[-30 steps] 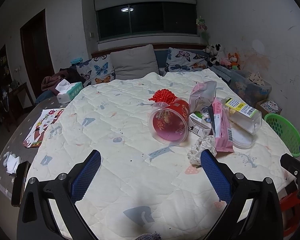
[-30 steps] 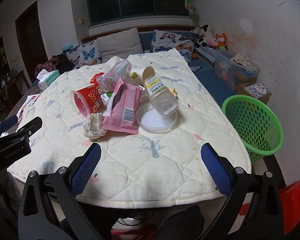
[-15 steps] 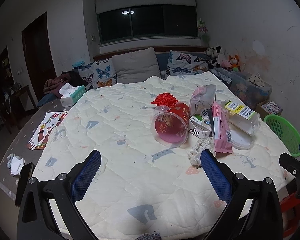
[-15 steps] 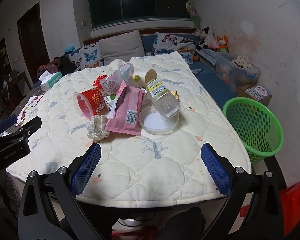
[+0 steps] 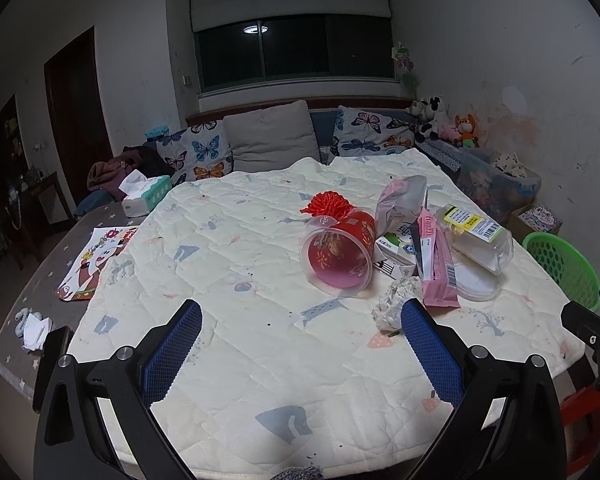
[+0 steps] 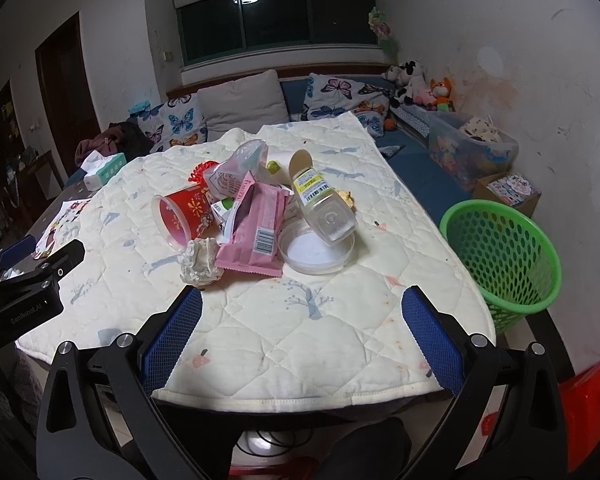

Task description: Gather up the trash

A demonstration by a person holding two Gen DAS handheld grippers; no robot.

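A heap of trash lies on the quilted table cover: a tipped red plastic cup, a crumpled paper ball, a pink wrapper, a clear bottle with a yellow label, a round clear lid, a small carton and a clear bag. A green mesh basket stands on the floor to the right. My left gripper is open over the cover, short of the heap. My right gripper is open, empty, near the table's front edge.
A tissue box and a printed sheet lie at the table's left side. Behind are a sofa with butterfly cushions, soft toys and a clear storage bin. A red stool is at the lower right.
Both grippers have risen and drawn back slightly, so the table and the heap sit lower and farther in both views. Nothing on the table has moved.
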